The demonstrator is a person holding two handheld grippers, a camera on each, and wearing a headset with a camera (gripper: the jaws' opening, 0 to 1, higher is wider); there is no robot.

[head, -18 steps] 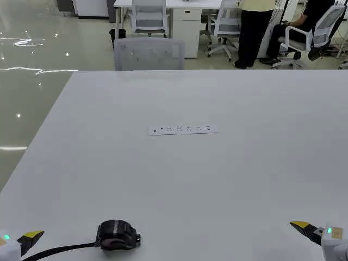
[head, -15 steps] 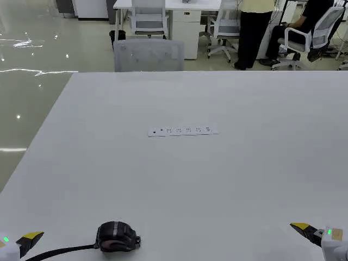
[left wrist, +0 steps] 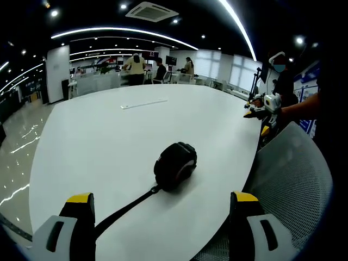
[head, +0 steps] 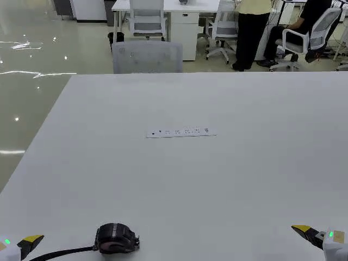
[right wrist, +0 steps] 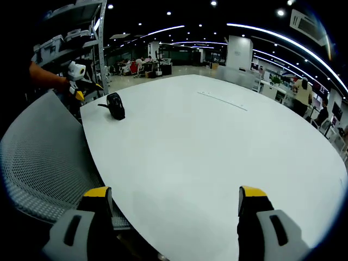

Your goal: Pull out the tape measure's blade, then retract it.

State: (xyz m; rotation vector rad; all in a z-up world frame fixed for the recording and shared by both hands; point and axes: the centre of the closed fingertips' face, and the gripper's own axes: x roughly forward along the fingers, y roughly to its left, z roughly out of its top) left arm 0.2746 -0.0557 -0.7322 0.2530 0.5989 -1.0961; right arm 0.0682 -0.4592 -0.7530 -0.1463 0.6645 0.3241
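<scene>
Tape measure (head: 116, 238) unmoved, left hand-held gripper (left wrist: 162, 200) agape

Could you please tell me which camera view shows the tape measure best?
The left gripper view: the tape measure lies close and central, its black case and strap clear. The head view shows it small at the bottom edge; the right gripper view, tiny and far off.
</scene>
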